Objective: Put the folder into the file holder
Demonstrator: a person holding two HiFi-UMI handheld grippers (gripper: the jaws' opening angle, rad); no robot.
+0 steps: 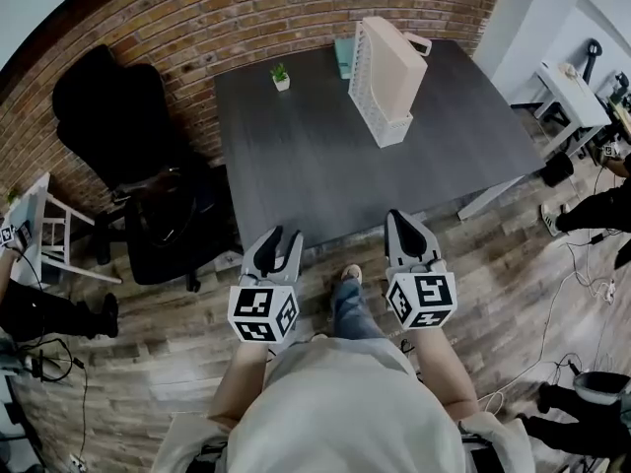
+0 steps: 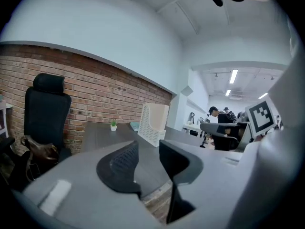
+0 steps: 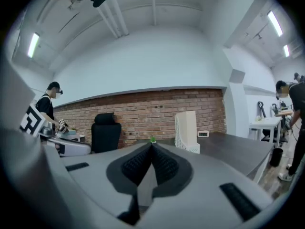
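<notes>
1. The left hand-held gripper (image 1: 284, 236) sits at lower centre-left of the head view, just short of the table's (image 1: 296, 166) near edge. In the left gripper view its jaws stand partly apart, with only the tabletop visible in the gap (image 2: 148, 149), so it holds nothing.
2. The right hand-held gripper (image 1: 398, 217) sits at lower centre-right, at the same near edge. In the right gripper view (image 3: 151, 147) its ribbed pads are pressed together, empty.
3. The file holder (image 1: 380, 101), white with a lattice side, stands upright at upper centre of the head view, on the far part of the table.
4. A pale beige folder (image 1: 396, 55) stands inside the file holder and fills it.
5. A teal flat item (image 1: 343, 57) lies just behind the holder, near the far edge. A small potted plant (image 1: 281, 75) stands to its left, apart from it.
6. Between the grippers and the holder, the dark tabletop is bare.
7. A black office chair (image 1: 113, 116) stands off the table's left edge, against the brick wall (image 1: 197, 18).
8. Wooden floor (image 1: 513, 264) lies off the right edge, with cables and a person's legs (image 1: 592, 210) at the frame's right side.
</notes>
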